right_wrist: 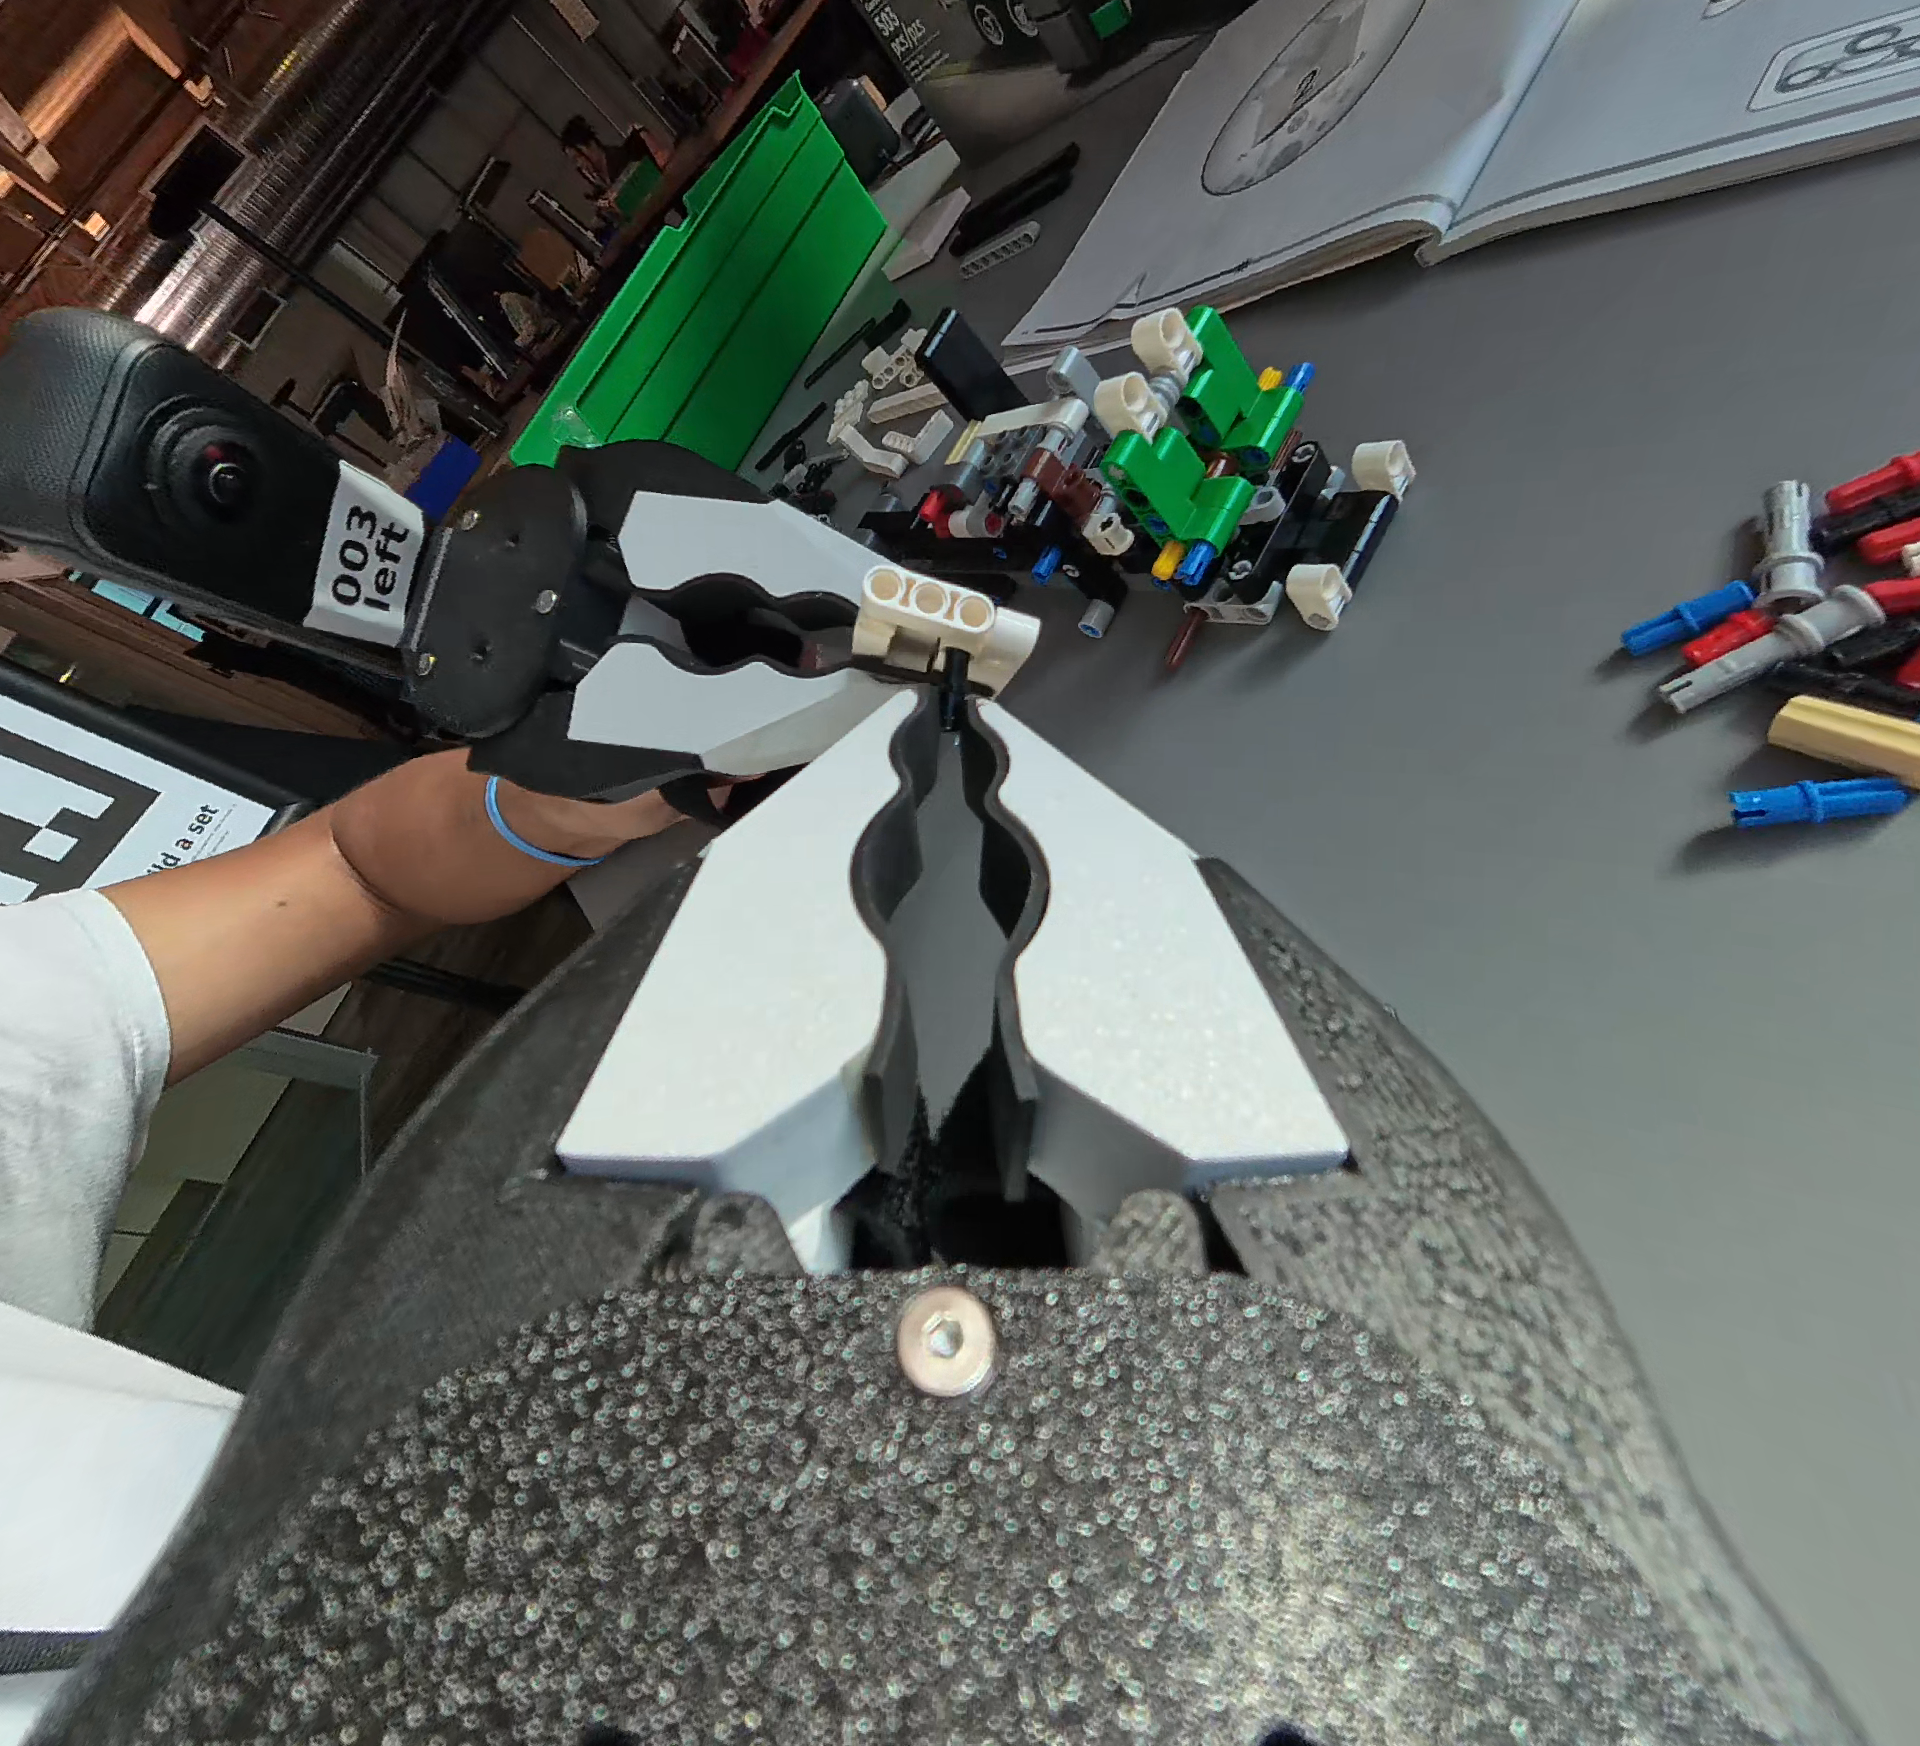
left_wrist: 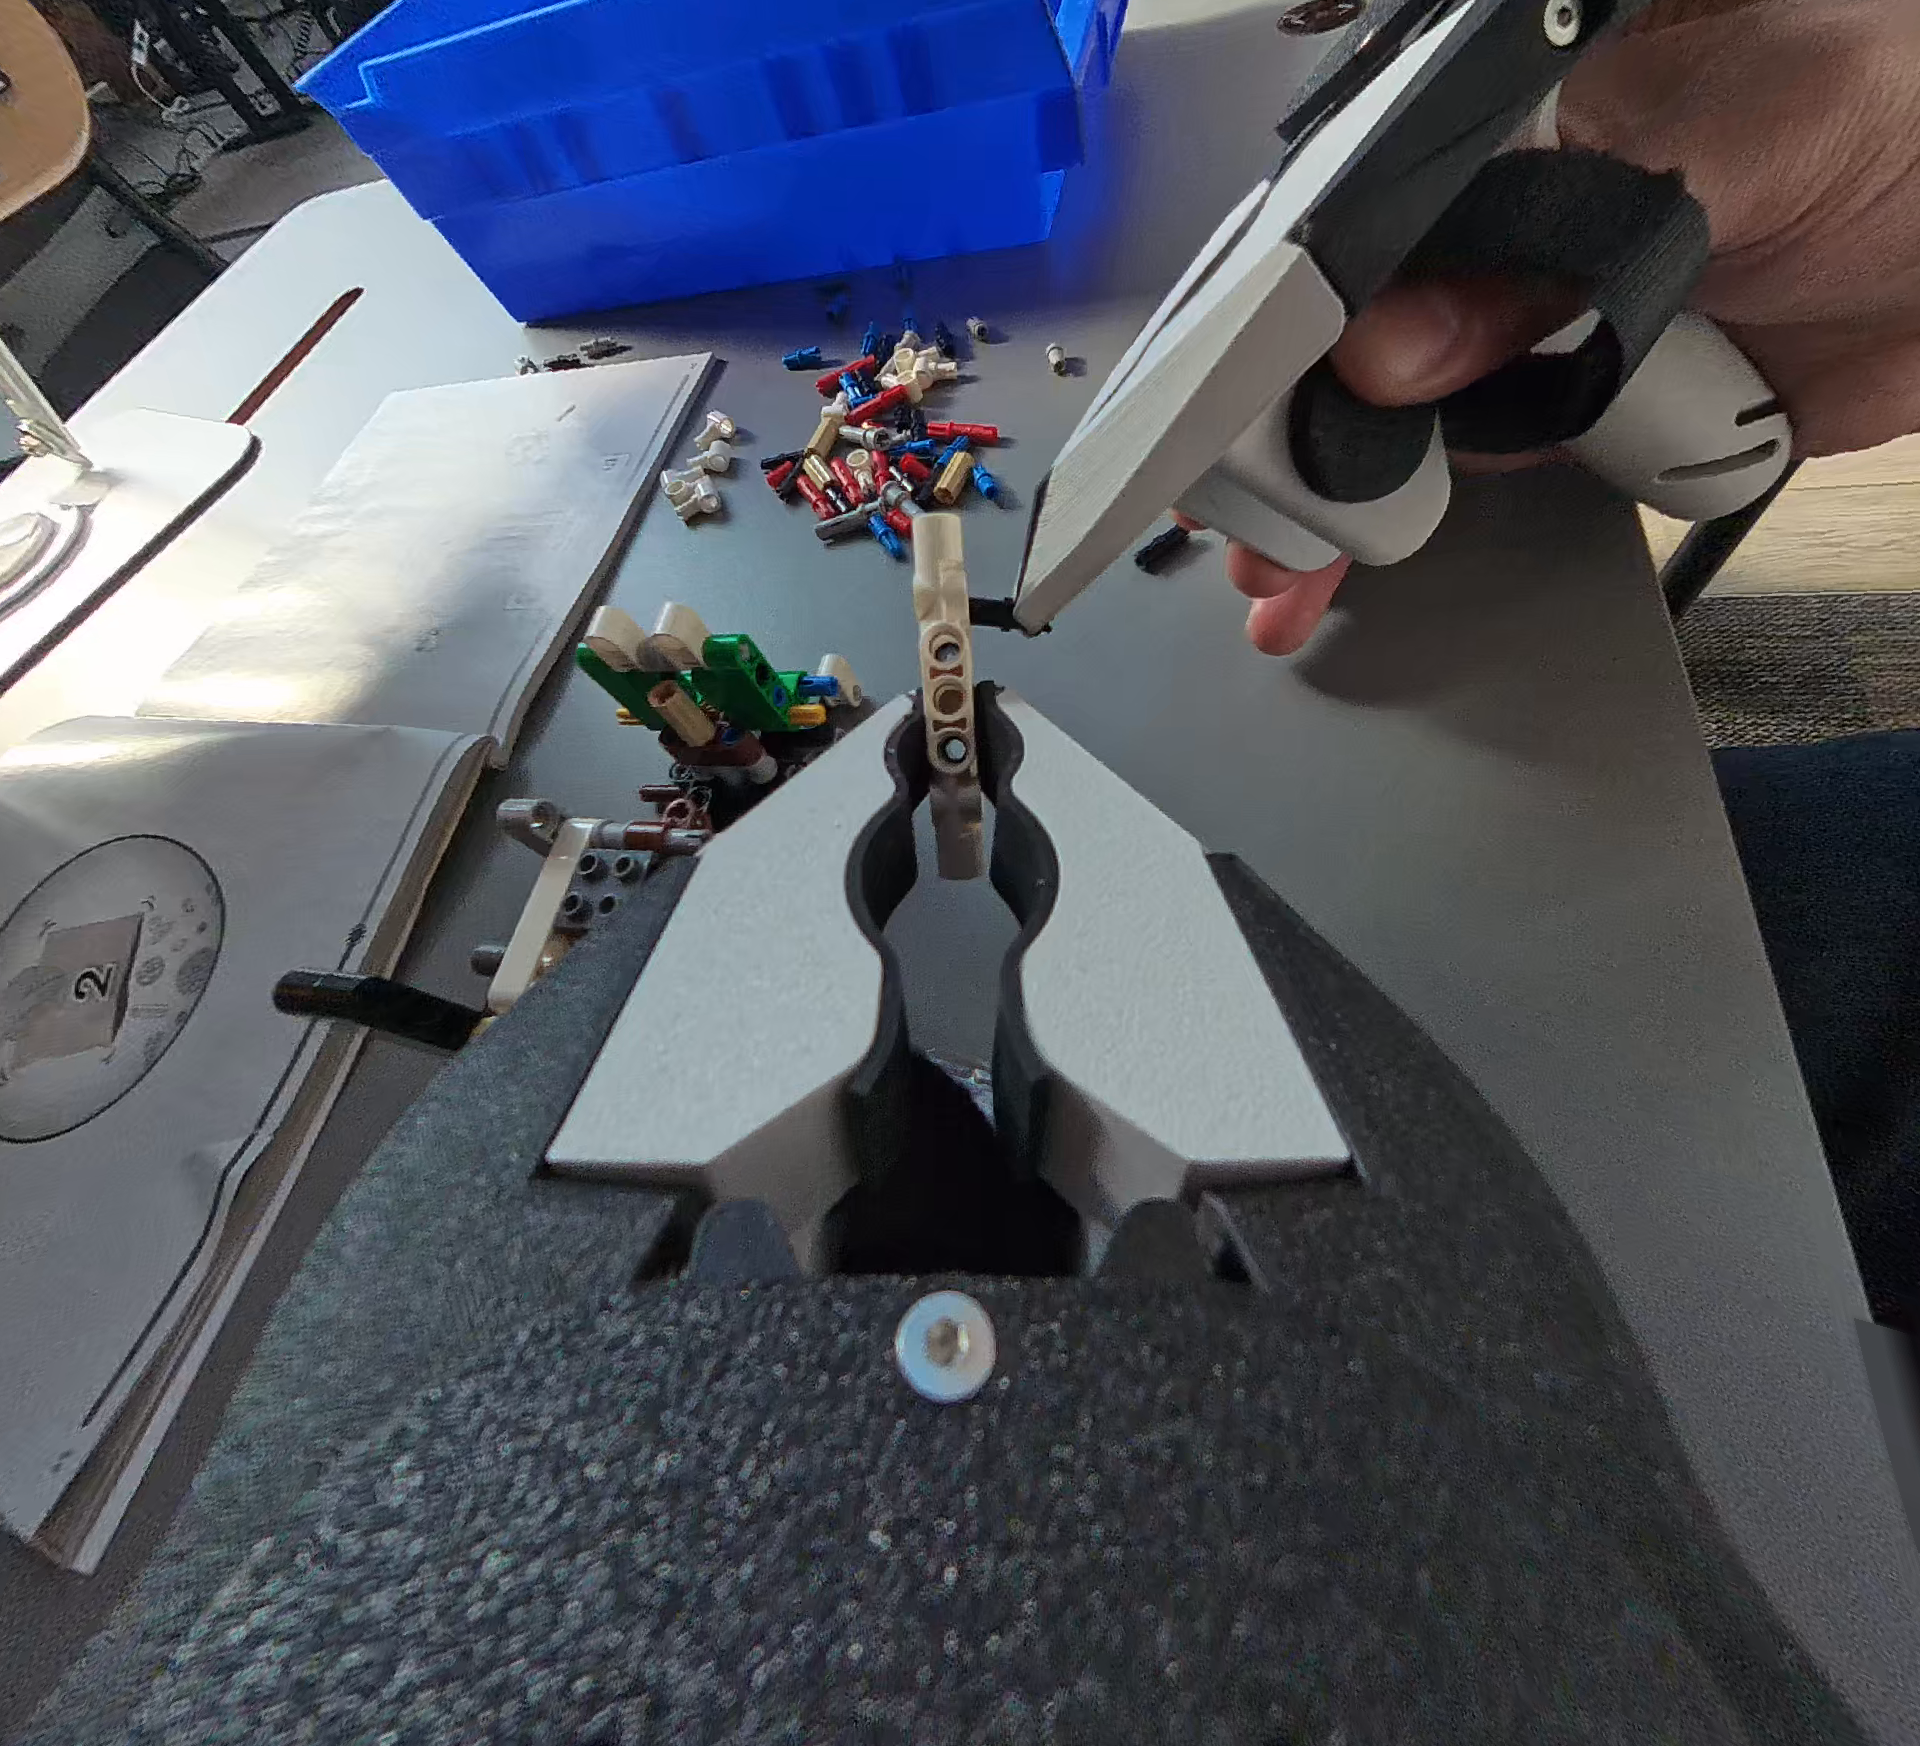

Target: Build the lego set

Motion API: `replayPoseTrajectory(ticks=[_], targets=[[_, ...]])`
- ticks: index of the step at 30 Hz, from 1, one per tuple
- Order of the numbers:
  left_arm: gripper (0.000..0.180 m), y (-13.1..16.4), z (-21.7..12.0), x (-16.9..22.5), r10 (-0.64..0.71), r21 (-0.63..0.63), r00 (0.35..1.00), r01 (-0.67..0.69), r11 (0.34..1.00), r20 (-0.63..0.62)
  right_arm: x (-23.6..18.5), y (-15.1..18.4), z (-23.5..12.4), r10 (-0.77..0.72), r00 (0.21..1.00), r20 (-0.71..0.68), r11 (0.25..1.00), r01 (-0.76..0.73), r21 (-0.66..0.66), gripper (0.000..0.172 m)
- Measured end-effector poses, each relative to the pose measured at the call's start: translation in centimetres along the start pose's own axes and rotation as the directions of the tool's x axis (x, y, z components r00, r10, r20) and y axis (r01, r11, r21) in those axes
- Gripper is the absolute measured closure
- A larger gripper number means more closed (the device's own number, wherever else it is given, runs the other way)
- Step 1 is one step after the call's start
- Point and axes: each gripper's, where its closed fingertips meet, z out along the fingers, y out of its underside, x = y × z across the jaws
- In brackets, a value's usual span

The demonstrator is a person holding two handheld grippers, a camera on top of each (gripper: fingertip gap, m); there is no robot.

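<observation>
Left wrist view: we log left gripper [left_wrist: 951, 740] clamped on tan holed beam [left_wrist: 943, 657], beam upright between tips; right gripper [left_wrist: 1029, 621] just right, pinching black pin [left_wrist: 992, 610] at beam's side.

Right wrist view: we log right gripper [right_wrist: 951, 709] closed on black pin [right_wrist: 951, 683], beam [right_wrist: 940, 616] touching far end, loose pins [right_wrist: 1808, 616] far right.
</observation>
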Motion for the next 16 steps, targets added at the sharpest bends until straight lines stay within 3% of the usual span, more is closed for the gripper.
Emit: replayPoseTrajectory(ticks=[9,16], targets=[[0.175,0.37,-0.08,-0.38,0.243,-0.062,0.96,-0.237,0.97,0.14,0.11,0.22,-0.09,0.047,0.999,0.016,0.999,-0.047,-0.02,0.17],[0.175,0.93,0.17,-0.09,0.187,-0.071,0.977,-0.18,0.981,0.099,0.5,0.38,-0.05,0.012,1.0,-0.026,1.0,-0.012,-0.017,0.17]])
